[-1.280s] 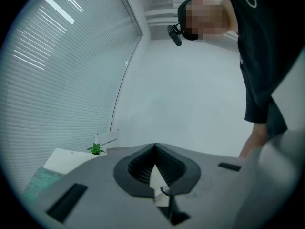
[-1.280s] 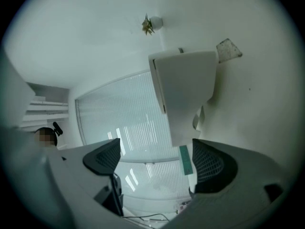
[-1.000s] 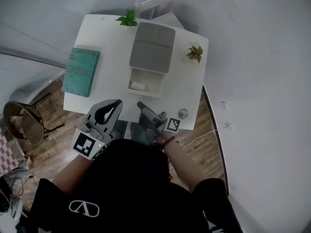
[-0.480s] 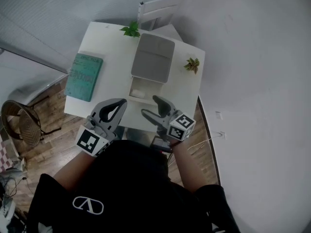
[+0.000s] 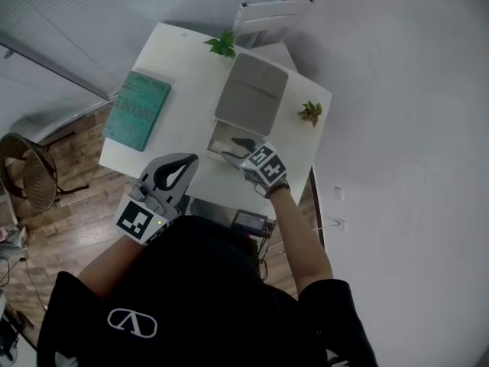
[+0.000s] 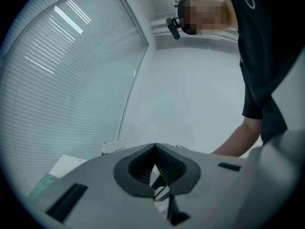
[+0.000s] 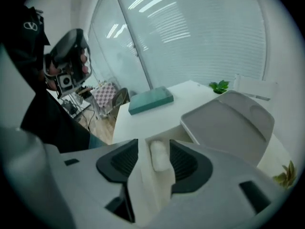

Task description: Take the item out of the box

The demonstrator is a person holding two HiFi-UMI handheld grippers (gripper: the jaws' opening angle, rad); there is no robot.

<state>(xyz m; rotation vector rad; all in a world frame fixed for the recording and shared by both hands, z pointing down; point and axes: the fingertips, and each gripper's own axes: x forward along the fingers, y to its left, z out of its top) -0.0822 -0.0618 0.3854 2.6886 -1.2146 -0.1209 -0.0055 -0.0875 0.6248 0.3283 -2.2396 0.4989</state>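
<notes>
A pale grey box (image 5: pixel 219 137) stands open on the white table (image 5: pixel 187 90), with its lid (image 5: pixel 250 96) folded back. My right gripper (image 5: pixel 231 148) reaches into the box's open part. In the right gripper view a small white item (image 7: pixel 159 155) lies in the box between the jaws of that gripper (image 7: pixel 153 142), which are closing. A gap still shows beside the item. My left gripper (image 5: pixel 186 159) hangs shut and empty off the table's near edge, and its tips (image 6: pixel 155 147) meet.
A teal book (image 5: pixel 137 110) lies at the table's left. Small potted plants stand at the far edge (image 5: pixel 223 46) and the right edge (image 5: pixel 310 112). A white chair (image 5: pixel 271 10) stands behind the table and a wicker chair (image 5: pixel 34 170) on the wooden floor at left.
My right gripper has risen from below the table's near edge, moved forward over the box, and its jaws have narrowed. The left gripper has hardly moved.
</notes>
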